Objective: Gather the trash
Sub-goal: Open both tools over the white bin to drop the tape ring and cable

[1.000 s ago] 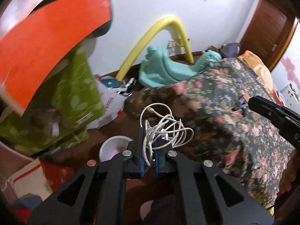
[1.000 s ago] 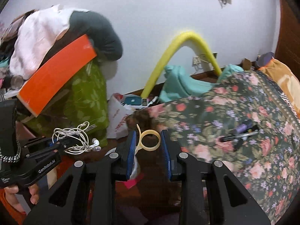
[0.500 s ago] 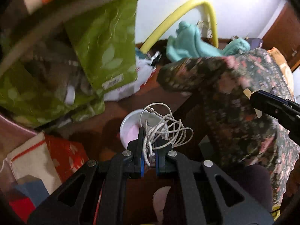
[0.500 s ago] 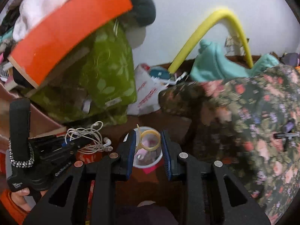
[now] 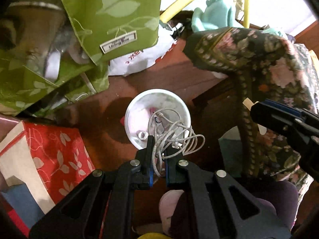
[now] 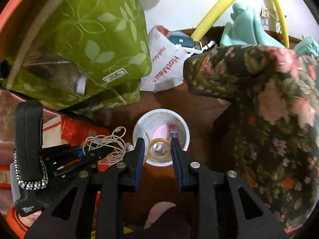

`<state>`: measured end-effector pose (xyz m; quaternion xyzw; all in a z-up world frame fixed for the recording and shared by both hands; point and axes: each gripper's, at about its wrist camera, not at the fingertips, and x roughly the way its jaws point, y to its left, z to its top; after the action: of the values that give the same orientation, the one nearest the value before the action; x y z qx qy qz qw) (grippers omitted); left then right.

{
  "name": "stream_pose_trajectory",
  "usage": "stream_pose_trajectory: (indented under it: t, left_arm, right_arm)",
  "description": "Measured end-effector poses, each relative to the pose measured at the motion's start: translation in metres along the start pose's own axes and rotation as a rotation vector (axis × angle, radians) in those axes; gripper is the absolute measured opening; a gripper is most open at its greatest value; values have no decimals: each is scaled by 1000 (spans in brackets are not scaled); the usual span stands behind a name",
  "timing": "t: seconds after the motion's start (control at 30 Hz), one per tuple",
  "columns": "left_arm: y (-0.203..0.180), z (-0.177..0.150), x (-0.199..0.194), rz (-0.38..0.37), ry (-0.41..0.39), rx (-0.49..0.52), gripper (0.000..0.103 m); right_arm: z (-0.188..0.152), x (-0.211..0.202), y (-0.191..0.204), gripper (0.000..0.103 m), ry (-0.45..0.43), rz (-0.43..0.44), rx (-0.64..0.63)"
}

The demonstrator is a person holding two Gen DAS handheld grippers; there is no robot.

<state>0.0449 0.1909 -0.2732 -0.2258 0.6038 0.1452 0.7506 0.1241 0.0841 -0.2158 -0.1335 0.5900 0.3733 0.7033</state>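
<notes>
My left gripper [image 5: 158, 156] is shut on a tangle of white earphone cable [image 5: 175, 137] and holds it over the near rim of a small white bin [image 5: 135, 107] on the brown floor. The bin holds pink scraps. My right gripper [image 6: 156, 149] is shut on a yellowish tape ring [image 6: 159, 149] and holds it above the same bin [image 6: 179, 123]. The left gripper [image 6: 93, 153] and its cable [image 6: 107, 145] also show at the left of the right wrist view. The right gripper's fingers [image 5: 279, 117] show at the right of the left wrist view.
Green leaf-print bags [image 5: 111, 18] are piled at the upper left, a red leaf-print box [image 5: 53, 139] at the left and a white plastic bag [image 6: 165, 67] behind the bin. A floral bedspread [image 6: 269, 99] hangs at the right. A yellow hoop [image 6: 229, 2] and teal toy [image 6: 247, 23] stand by the wall.
Both grippers have tilted down and moved over the white bin, each still holding its item. The bin now sits right under the fingertips.
</notes>
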Motion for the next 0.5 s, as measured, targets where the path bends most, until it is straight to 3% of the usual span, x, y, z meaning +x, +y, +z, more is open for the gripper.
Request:
stream_pose_trajectory:
  t: [0.3,0.4,0.5]
  left_arm:
    - [5,14,21,21,34,-33,8]
    - [5,16,22,17,46,-54,25]
    - [7,16,19,18,32,-68,31]
  right_arm:
    - [14,26,-2,25,55,24,4]
    - [17,31,-5,30,72,13,25]
    - [17,32,-8,38,76,16,41]
